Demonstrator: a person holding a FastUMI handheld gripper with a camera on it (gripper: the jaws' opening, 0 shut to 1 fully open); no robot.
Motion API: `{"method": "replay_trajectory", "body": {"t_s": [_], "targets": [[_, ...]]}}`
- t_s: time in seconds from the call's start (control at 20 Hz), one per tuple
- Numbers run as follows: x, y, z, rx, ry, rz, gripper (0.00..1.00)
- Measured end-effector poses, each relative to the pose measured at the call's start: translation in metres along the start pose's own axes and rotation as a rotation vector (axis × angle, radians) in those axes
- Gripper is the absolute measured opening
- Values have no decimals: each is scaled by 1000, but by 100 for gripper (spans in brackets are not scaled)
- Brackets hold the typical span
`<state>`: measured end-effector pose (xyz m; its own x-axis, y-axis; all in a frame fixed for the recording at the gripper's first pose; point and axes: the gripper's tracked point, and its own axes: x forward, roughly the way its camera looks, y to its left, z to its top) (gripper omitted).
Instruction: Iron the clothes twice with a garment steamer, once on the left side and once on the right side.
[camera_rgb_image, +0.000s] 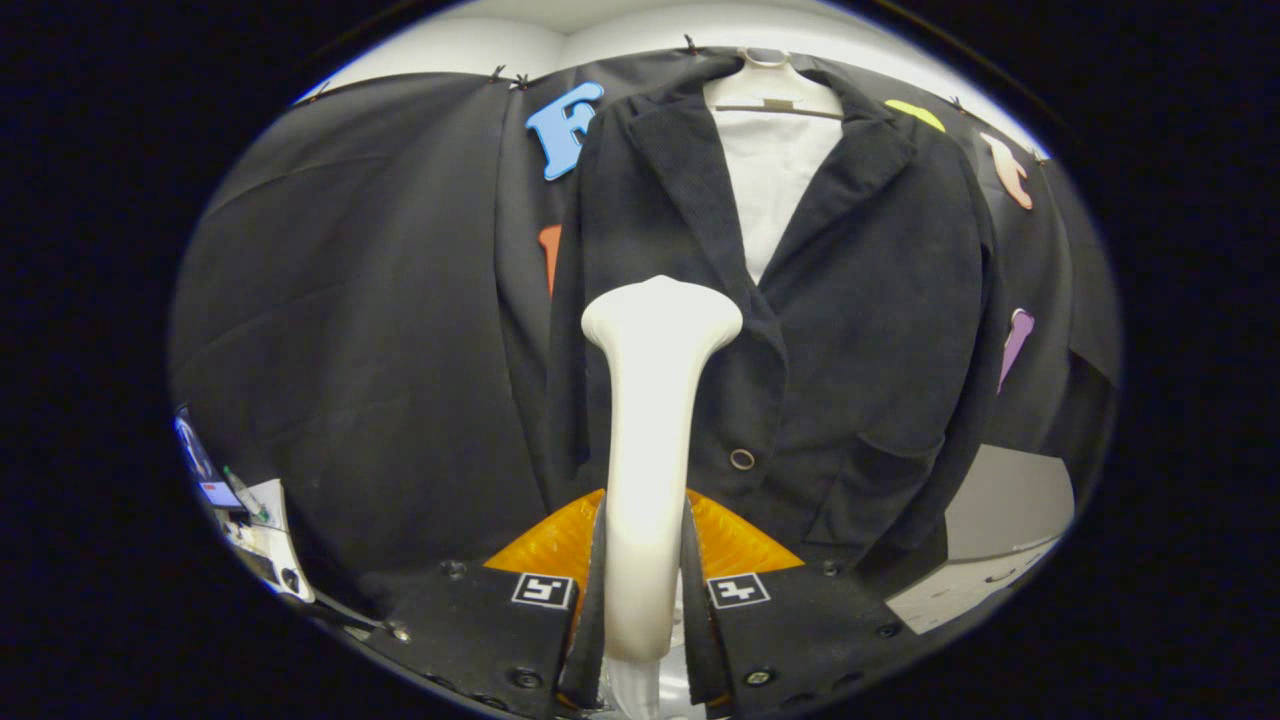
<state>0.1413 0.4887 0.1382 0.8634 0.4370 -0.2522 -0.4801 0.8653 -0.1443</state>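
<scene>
A white garment steamer (650, 430) stands upright between my fingers, its handle pinched from both sides by my gripper (643, 585). Its flared head (662, 312) rests at or just before the left front panel of a dark jacket (860, 330), about chest height. The jacket hangs on a hanger (775, 100) over a white shirt (775, 180), with a round button (742, 459) showing to the right of the steamer's neck. Whether the head touches the cloth cannot be told.
The booth's black cloth wall (350, 330) hangs behind and left of the jacket. A cluttered table edge (250, 520) sits low on the left. A pale box or surface (1000, 530) lies low on the right, beside the jacket's hem.
</scene>
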Motion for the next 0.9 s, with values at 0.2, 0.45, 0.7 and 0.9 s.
{"method": "replay_trajectory", "body": {"t_s": [0.2, 0.45, 0.7, 0.9], "targets": [[2, -10, -22, 32, 49, -6, 36], [5, -20, -46, 59, 95, -15, 36], [9, -17, -74, 50, 146, -10, 36], [15, -15, -93, 60, 184, -8, 36]]}}
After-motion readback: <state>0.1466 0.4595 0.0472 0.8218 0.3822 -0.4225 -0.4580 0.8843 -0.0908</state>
